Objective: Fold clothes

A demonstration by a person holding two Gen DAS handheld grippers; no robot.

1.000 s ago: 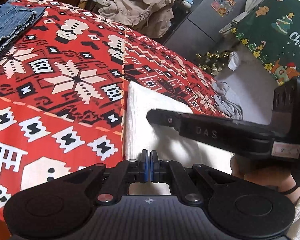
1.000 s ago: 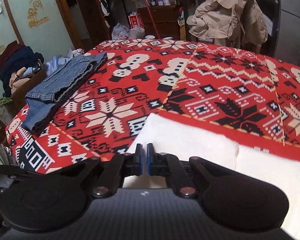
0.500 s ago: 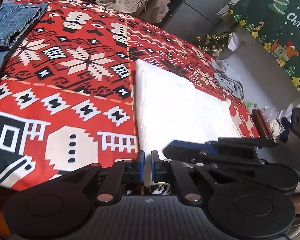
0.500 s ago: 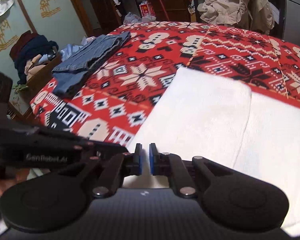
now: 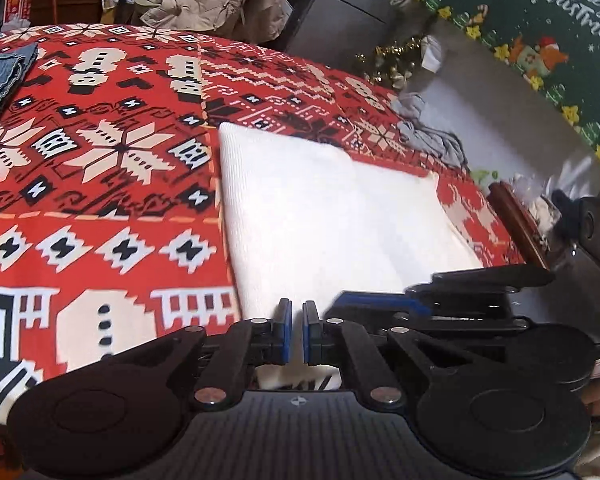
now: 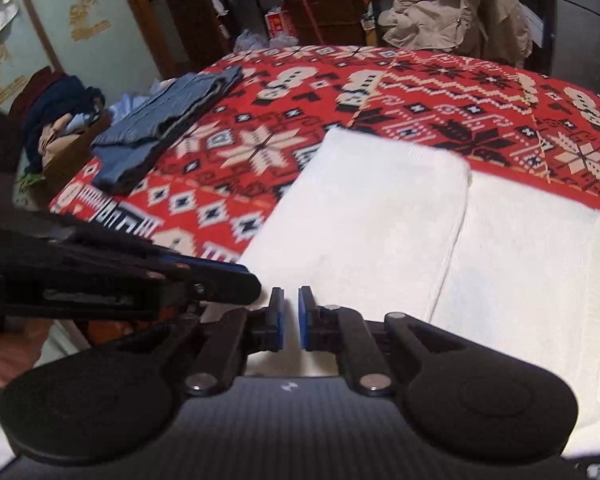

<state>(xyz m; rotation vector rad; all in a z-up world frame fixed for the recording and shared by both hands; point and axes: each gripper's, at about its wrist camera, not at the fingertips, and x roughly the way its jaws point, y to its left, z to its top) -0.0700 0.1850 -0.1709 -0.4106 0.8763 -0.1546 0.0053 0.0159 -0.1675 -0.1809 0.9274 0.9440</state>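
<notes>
Both grippers are nearly closed with only a slim gap and nothing between the pads: left gripper (image 5: 295, 330), right gripper (image 6: 289, 318), both at the near edge of the white garment (image 5: 320, 216). It lies folded flat on the red patterned blanket (image 5: 100, 168). Folded jeans (image 6: 168, 120) sit well apart at the far left edge.

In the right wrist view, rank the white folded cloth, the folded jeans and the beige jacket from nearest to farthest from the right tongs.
1. White folded cloth: directly under and ahead of the right tongs.
2. Folded jeans: farther out on the left, on the red patterned blanket.
3. Beige jacket: beyond the blanket's far edge, upper right.
</notes>
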